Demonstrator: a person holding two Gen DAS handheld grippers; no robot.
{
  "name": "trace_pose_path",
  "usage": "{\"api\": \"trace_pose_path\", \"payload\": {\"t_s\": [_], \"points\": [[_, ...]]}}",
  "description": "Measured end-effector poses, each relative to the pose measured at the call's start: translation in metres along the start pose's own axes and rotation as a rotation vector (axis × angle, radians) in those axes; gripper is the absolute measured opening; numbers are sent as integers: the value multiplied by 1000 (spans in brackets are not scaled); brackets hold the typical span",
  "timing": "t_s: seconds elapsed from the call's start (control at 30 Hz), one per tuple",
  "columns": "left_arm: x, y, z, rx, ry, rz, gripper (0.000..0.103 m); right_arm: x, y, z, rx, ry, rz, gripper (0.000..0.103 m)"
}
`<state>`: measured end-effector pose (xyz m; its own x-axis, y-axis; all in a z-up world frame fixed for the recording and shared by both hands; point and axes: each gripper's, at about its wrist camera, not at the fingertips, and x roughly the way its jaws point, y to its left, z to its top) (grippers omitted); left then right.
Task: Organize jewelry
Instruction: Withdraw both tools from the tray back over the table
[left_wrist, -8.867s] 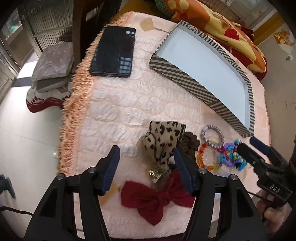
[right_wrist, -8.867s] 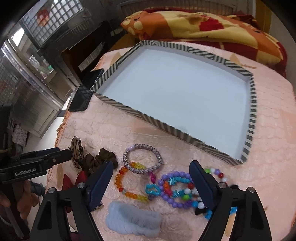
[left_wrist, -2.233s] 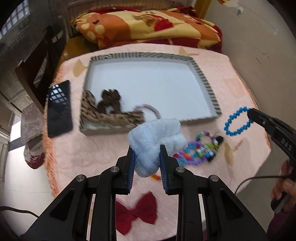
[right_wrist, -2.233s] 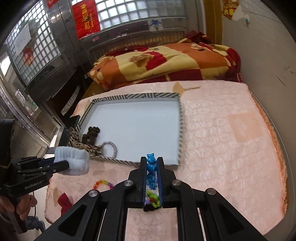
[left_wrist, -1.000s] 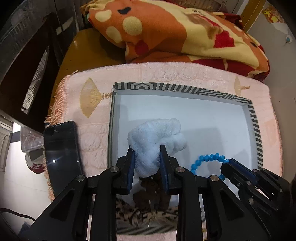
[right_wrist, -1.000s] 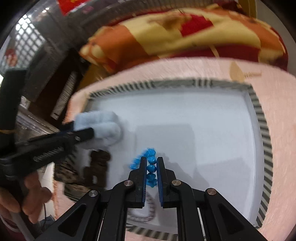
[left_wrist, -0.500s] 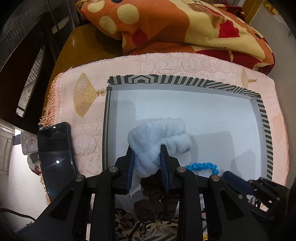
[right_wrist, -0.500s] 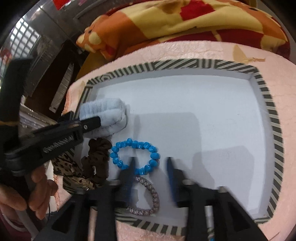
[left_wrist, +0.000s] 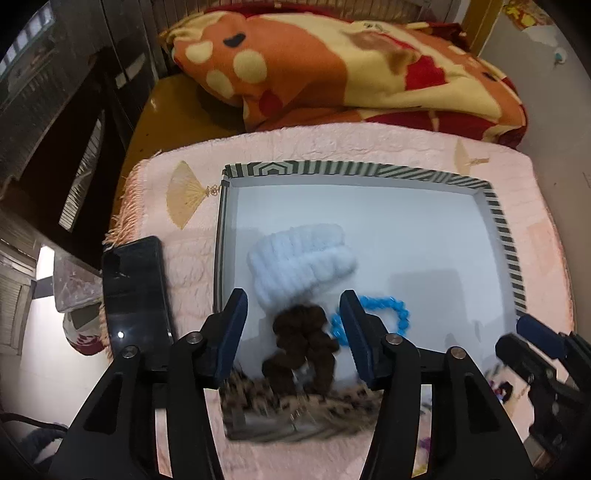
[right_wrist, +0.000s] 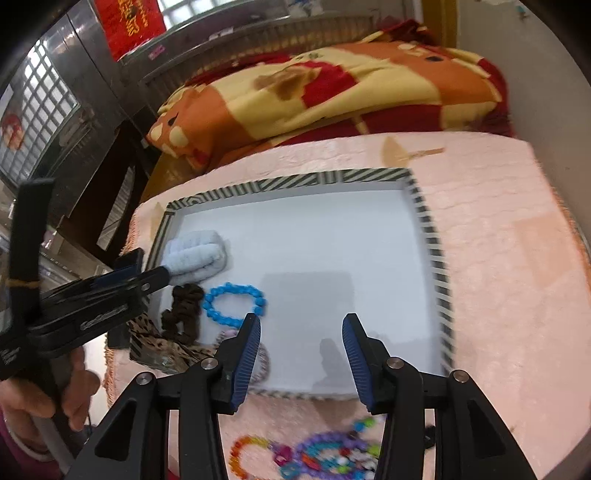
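Observation:
A striped-rimmed tray (left_wrist: 354, 171) lies on the pink cloth. In it rest a white fluffy scrunchie (left_wrist: 301, 264), a brown scrunchie (left_wrist: 301, 338), a blue bead bracelet (left_wrist: 388, 314) and a leopard-print bow (left_wrist: 295, 406). My left gripper (left_wrist: 293, 306) hovers above the brown scrunchie; its jaws are opening and the pads touch nothing. My right gripper (right_wrist: 301, 328) is open and empty over the tray's (right_wrist: 295, 182) near part, right of the blue bracelet (right_wrist: 234, 304). A grey braided bracelet (right_wrist: 262, 360) is partly hidden behind its left finger. The left gripper (right_wrist: 147, 278) sits beside the fluffy scrunchie (right_wrist: 197, 256).
A black phone (left_wrist: 136, 299) lies on the cloth left of the tray. Colourful bead bracelets (right_wrist: 325, 458) lie on the cloth in front of the tray. A folded orange and yellow blanket (left_wrist: 332, 70) is behind the table. A hand (right_wrist: 70, 402) holds the left gripper.
The left gripper has let go of the fluffy scrunchie, which now lies in the tray, and its jaws have spread. The right gripper released the blue bracelet and drew back and up.

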<state>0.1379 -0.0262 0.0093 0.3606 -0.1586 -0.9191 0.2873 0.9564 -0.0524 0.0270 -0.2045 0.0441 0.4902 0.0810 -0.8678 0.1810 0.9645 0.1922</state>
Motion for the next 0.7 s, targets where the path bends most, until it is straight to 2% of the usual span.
{"api": "trace_pose_path", "payload": {"t_s": [0.37, 0.47, 0.7], "points": [[-35, -33, -52, 35, -24, 5, 53, -22, -28, -39, 18, -2, -50, 47], [-39, -45, -70, 46, -7, -13, 53, -27, -35, -52, 17, 6, -59, 53], [-46, -72, -106, 74, 15, -31, 53, -43, -57, -79, 30, 6, -89, 54]]}}
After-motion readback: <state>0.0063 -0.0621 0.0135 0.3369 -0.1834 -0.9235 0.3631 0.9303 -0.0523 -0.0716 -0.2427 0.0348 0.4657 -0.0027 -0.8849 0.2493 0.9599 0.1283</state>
